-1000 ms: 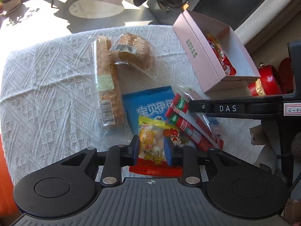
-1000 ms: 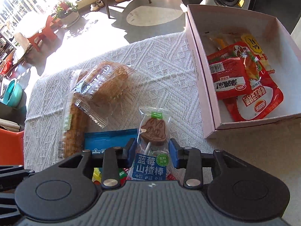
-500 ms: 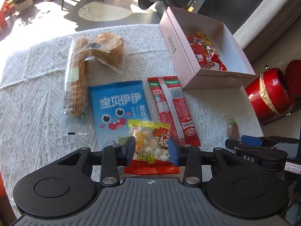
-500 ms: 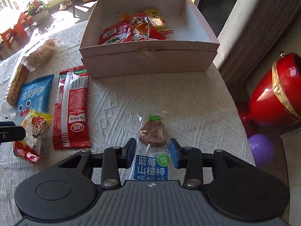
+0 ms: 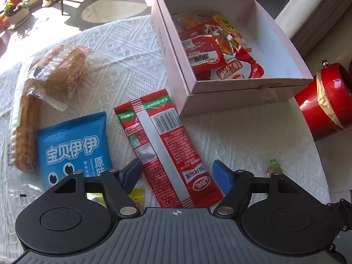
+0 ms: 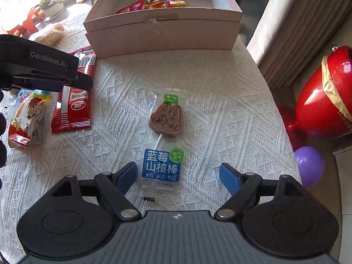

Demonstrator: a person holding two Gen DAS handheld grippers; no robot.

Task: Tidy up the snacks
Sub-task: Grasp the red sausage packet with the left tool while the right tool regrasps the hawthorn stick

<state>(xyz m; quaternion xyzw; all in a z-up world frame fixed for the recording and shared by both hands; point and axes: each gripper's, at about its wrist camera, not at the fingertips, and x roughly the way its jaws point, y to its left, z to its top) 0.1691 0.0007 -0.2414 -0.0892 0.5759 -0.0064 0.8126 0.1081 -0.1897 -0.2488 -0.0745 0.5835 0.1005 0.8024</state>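
My left gripper (image 5: 177, 173) is open above the long red sachet (image 5: 162, 147), which lies on the white cloth. The yellow egg-snack pack (image 5: 137, 197) lies under its left finger; it also shows in the right wrist view (image 6: 28, 118). My right gripper (image 6: 177, 177) is open, its fingers either side of the wrapped lollipop (image 6: 165, 136) lying flat on the cloth. The pink box (image 5: 259, 94) holds several red and yellow packs; it also shows in the right wrist view (image 6: 162, 35). A blue pack (image 5: 72, 147) and wrapped breads (image 5: 55, 72) lie at left.
The white cloth (image 5: 253, 136) covers a round table whose edge runs close on the right. A red pot (image 6: 325, 96) and a purple balloon (image 6: 309, 165) stand on the floor beyond it. The left gripper's body (image 6: 41, 66) shows at left in the right wrist view.
Both grippers have opened. The left let go of the yellow egg-snack pack onto the cloth and shifted right over the red sachet. The right let go of the lollipop near the box.
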